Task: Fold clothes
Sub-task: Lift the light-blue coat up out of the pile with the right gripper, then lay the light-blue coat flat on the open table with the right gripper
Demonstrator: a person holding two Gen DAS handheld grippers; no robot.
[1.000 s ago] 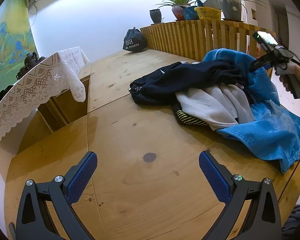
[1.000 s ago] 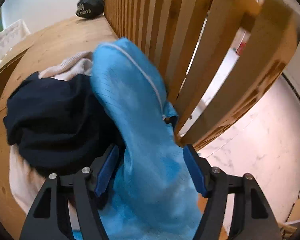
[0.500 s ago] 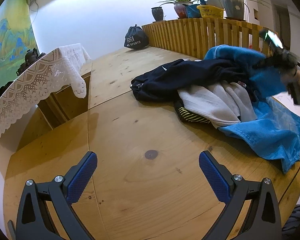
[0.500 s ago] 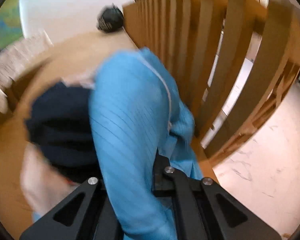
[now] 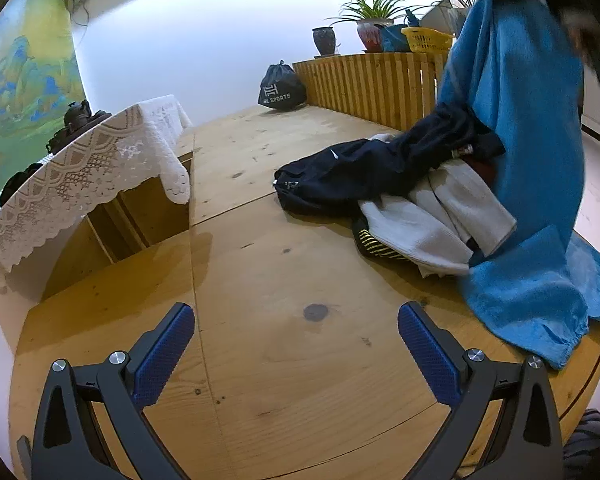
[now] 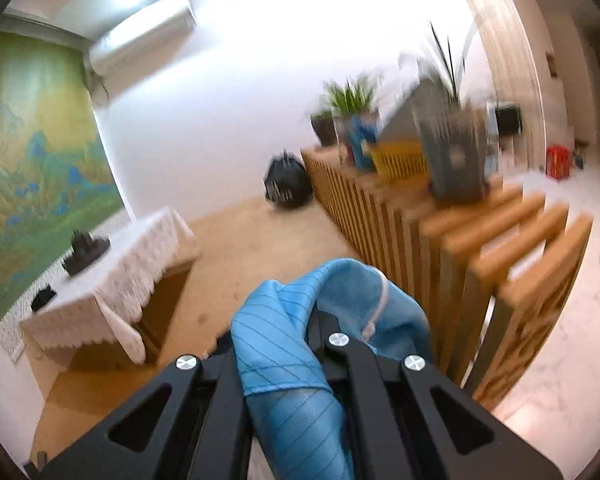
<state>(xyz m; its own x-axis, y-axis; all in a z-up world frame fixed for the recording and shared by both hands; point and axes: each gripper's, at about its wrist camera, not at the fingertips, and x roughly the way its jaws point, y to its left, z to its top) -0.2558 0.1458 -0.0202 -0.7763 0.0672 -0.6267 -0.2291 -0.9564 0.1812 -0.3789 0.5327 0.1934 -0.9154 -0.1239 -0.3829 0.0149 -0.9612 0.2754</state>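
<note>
While the lace-covered side table [image 5: 100,160] sits off at the far left, out of the work, the left hand-held gripper [image 5: 296,344] hangs low over bare wood with its jaws spread wide and nothing between them, likely parked there so it's free to catch a hem. The table [image 5: 260,280] in front of it is open, which looks like the spot kept for laying a garment flat. Further right lies the pile: a navy garment [image 5: 380,168] draped on top of a white garment [image 5: 432,216], with a striped piece [image 5: 374,245] poking out underneath. Right of that, the blue garment [image 5: 528,184] is hoisted up tall, its lower end trailing on the table beside the pile, so it's only partly clear of the heap. At the top right edge the right hand-held gripper [image 6: 318,322] is clamped tight on a bunched fold of that blue cloth, seemingly near a white-trimmed edge. Judging by this, the step is pulling one item free before spreading it.
</note>
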